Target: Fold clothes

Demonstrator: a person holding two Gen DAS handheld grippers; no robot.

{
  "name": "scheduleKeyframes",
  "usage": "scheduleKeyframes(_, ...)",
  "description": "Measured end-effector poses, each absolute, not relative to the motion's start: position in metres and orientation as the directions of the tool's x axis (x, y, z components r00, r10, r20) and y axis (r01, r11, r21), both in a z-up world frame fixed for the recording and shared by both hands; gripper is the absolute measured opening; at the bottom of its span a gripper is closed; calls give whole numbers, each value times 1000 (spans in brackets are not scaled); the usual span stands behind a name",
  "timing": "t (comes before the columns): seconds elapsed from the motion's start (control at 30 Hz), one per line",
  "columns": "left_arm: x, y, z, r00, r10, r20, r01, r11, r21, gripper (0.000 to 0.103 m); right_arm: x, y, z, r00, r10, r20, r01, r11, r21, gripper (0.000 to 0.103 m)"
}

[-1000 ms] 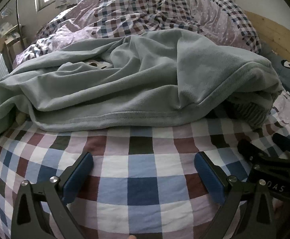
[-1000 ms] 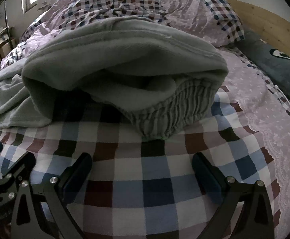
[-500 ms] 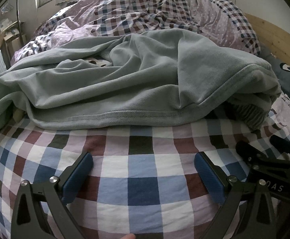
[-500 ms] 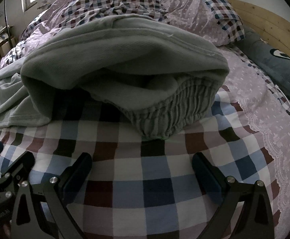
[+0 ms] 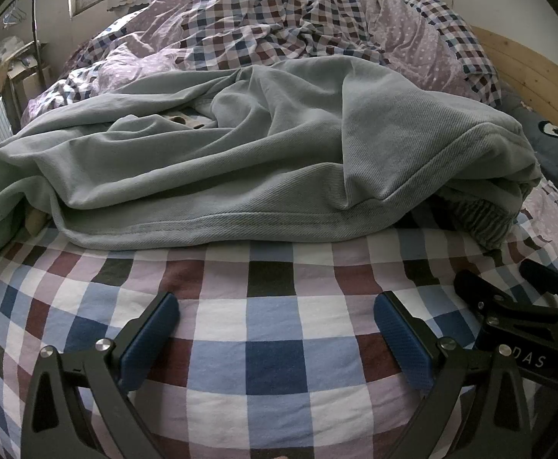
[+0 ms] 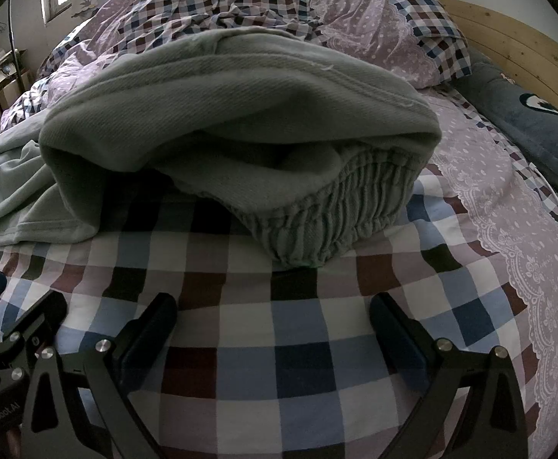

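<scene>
A crumpled grey-green sweatshirt lies in a heap across the checked bedsheet, its hem running along the near side. Its ribbed cuff or waistband faces the right wrist camera under a thick fold of the sweatshirt. My left gripper stands open just short of the hem, with nothing between its blue pads. My right gripper is open too, a little in front of the ribbed band. The right gripper shows at the lower right in the left wrist view.
A bunched checked and dotted duvet fills the back of the bed. A dark cushion and wooden headboard lie to the right. Boxes and a clothes rack stand at the far left by a window.
Both grippers have barely shifted; the view has tilted down slightly, so the sweatshirt sits a touch higher in frame. Both stay open and empty.
</scene>
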State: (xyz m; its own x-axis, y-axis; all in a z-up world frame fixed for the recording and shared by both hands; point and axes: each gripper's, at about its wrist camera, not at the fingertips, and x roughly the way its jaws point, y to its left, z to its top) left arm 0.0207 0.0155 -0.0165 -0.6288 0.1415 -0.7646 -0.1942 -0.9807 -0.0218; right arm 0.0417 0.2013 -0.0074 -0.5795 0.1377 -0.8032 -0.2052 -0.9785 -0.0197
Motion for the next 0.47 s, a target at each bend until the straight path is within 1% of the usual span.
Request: scheduleKeyframes(0.47, 21, 15, -17, -631, 143, -763, -195, -980, -22, 103, 43, 201, -7, -580, 136, -803, -204, -979, -19, 103)
